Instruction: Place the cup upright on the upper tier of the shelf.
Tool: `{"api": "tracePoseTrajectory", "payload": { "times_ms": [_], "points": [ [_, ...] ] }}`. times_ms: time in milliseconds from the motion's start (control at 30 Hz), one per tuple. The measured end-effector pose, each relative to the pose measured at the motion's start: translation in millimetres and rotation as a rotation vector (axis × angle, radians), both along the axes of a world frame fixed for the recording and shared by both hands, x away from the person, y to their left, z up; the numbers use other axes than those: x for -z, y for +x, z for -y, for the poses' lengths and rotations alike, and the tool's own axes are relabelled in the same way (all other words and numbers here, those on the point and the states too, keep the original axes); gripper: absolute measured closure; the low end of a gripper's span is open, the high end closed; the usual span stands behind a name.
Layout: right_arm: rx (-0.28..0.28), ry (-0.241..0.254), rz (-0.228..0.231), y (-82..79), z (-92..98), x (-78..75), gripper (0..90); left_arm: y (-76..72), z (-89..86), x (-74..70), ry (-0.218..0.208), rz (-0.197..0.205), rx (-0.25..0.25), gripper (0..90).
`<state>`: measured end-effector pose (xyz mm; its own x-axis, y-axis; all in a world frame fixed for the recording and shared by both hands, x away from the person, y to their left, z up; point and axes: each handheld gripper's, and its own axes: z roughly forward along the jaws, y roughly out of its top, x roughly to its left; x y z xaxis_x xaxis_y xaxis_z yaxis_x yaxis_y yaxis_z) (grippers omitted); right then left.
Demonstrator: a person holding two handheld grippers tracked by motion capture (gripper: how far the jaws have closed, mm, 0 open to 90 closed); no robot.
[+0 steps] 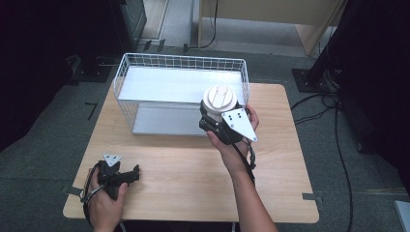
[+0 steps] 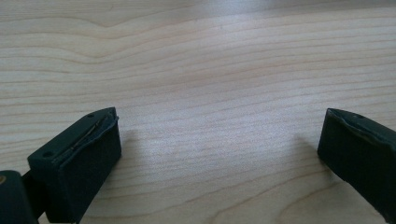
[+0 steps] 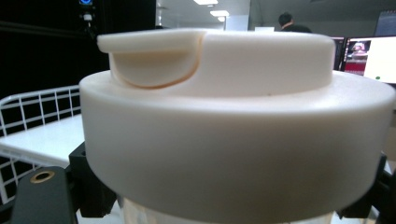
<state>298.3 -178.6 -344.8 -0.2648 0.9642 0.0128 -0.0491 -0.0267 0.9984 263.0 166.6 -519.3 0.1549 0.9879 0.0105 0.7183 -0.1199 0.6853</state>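
From the high view the right tool point(image 1: 220, 116) grips a white-lidded cup point(image 1: 220, 98) at the wire basket's point(image 1: 126, 99) near right corner, the left tool point(image 2: 219, 154) spread wide over the table point(image 2: 210, 70); its own view shows the lid level, so lift it clear of the rim upright.

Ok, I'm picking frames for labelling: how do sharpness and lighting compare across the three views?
High view: evenly lit table, dark surroundings, soft detail. Left gripper view: wood grain crisp, jaws cast soft shadows. Right gripper view: the cream lid is very close and slightly soft, with bright ceiling lights and monitors blurred behind.
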Motion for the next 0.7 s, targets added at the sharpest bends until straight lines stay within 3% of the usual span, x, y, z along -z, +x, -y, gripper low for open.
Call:
{"api": "tracePoseTrajectory", "payload": {
  "times_ms": [300, 700],
  "points": [
    [-0.010, 0.002, 0.046, 18.1, -12.4, -30.6, 14.9, 0.0, 0.0, 0.0, 0.000, 0.001, 0.000, 0.0],
    [-0.001, 0.008, 0.086, 41.3, -23.9, -54.4, 14.1, -0.1, -0.1, -0.1, -0.001, -0.001, 0.000, 0.0]
  ]
}}
